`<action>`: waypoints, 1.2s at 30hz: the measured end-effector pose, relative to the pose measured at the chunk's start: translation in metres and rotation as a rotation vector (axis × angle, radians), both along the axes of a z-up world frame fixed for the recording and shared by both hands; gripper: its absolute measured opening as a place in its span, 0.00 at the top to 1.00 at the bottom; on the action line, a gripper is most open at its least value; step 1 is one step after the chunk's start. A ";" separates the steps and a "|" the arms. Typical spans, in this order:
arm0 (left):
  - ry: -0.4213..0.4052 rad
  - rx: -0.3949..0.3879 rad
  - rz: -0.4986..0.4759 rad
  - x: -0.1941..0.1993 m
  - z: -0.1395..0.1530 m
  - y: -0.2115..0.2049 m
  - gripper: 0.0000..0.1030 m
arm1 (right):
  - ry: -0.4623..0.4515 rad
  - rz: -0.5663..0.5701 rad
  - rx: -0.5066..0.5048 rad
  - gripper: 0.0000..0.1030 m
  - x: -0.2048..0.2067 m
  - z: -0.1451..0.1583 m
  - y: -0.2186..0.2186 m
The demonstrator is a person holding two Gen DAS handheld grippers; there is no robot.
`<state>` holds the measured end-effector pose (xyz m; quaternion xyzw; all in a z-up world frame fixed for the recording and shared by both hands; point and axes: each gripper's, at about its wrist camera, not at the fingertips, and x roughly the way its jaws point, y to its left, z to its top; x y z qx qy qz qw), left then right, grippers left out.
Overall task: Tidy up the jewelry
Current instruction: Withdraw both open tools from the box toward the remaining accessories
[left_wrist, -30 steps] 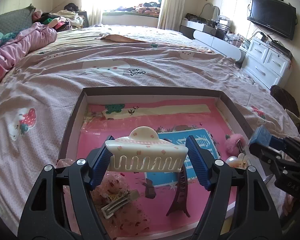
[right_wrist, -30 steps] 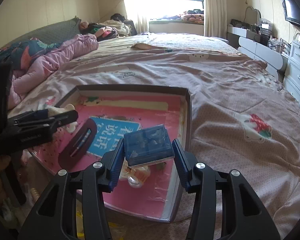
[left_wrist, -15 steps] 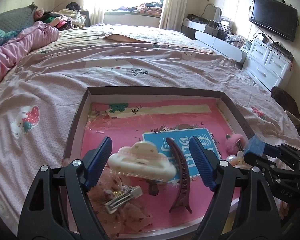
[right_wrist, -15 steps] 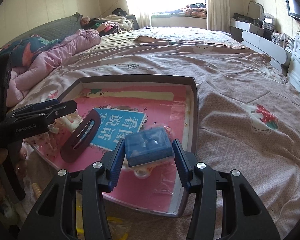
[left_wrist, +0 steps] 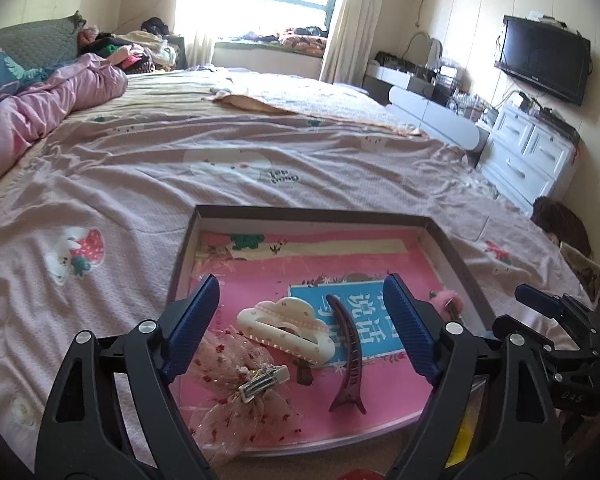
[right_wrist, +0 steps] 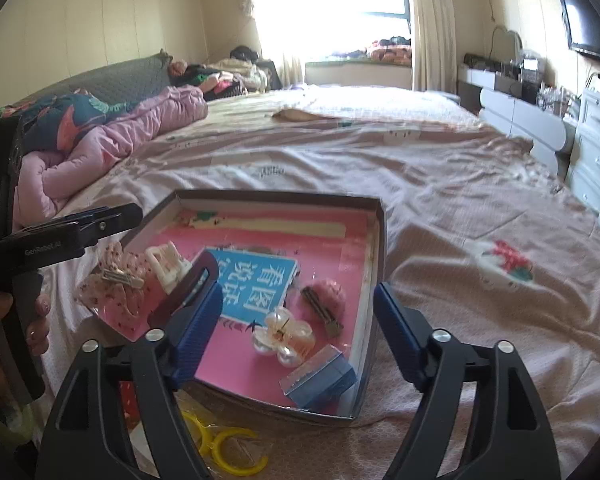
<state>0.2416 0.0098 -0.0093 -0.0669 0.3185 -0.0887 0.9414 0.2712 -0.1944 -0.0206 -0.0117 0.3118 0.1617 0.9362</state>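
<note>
**Both grippers opening above the tray, nothing held**

Left gripper (left_wrist: 300, 320): jaws opening, blue pads wide apart, nothing pressed between them; the cream claw clip (left_wrist: 286, 330) lies free on the pink floor of the tray (left_wrist: 312, 213), seen in the gap between the pads but touched by neither; it sits toward the tray's near-left part, tilted, teeth side partly up.

Just right of the cream claw clip: dark red curved clip (left_wrist: 347, 354), lengthwise toward the near edge; its far tip lies over the blue printed card (left_wrist: 374, 312).

Near-left corner of tray: sheer pink bow (left_wrist: 240, 392) with a metal clip (left_wrist: 264, 378) on top; the bow overhangs the near edge.

Right gripper (right_wrist: 298, 320): jaws opening, pads clear of everything; the small blue box (right_wrist: 320, 378) rests released in the tray's near-right corner, tipped on its side against the wall.

Beside the small blue box, toward the tray's middle: pearl flower clip (right_wrist: 282, 338); beyond it a pink pompom clip (right_wrist: 328, 298) near the right wall.

Tray sits on the pink bedspread (right_wrist: 480, 208); yellow rings (right_wrist: 224, 452) lie on the bed outside the near edge.

A hand (right_wrist: 4, 332) holds the left gripper's handle at the left of the right wrist view.
</note>
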 end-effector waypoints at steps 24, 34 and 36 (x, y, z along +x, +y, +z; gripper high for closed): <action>-0.137 -0.030 0.023 -0.065 0.048 0.018 0.11 | -0.259 -0.032 0.074 0.08 -0.064 0.066 -0.018; -0.186 -0.043 0.045 -0.090 0.062 0.029 0.11 | -0.279 -0.067 0.106 0.07 -0.083 0.076 -0.035; -0.189 -0.042 0.044 -0.095 0.063 0.029 0.11 | -0.279 -0.074 0.109 0.07 -0.086 0.076 -0.039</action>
